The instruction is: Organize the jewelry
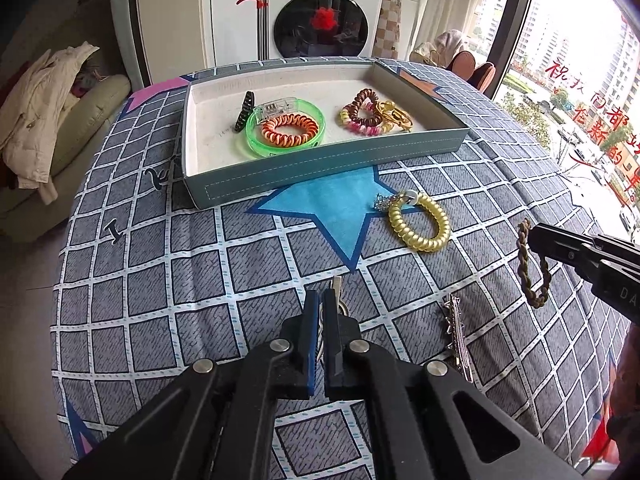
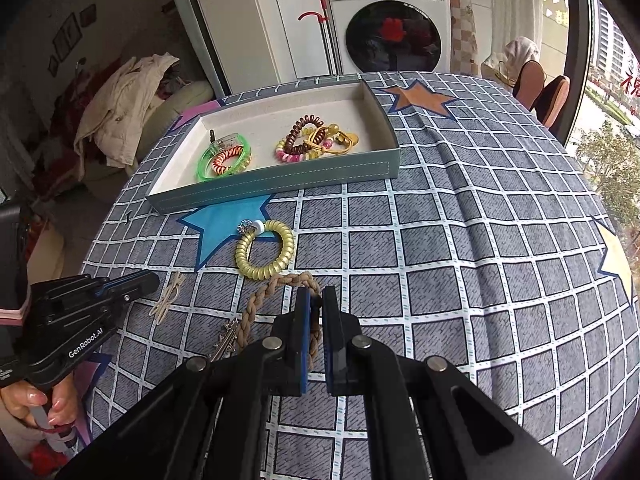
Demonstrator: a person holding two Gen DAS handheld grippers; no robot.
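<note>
My left gripper (image 1: 321, 294) is shut on a small cream and silver hair clip (image 1: 337, 285), which also shows on the cloth in the right wrist view (image 2: 168, 298). My right gripper (image 2: 316, 294) is shut on a brown braided hair tie (image 2: 264, 296), seen hanging from it in the left wrist view (image 1: 528, 268). A yellow spiral bracelet (image 1: 420, 222) with a charm lies on the cloth in front of the teal tray (image 1: 320, 170). The tray holds a green bangle (image 1: 286, 128), an orange spiral tie, a black clip and a pile of coil ties (image 1: 368, 116).
A silver barrette (image 1: 456, 330) lies on the checked cloth between the grippers; it also shows in the right wrist view (image 2: 226, 338). A washing machine (image 1: 320, 12) stands behind the table. A sofa with a coat (image 1: 44, 112) is at the left.
</note>
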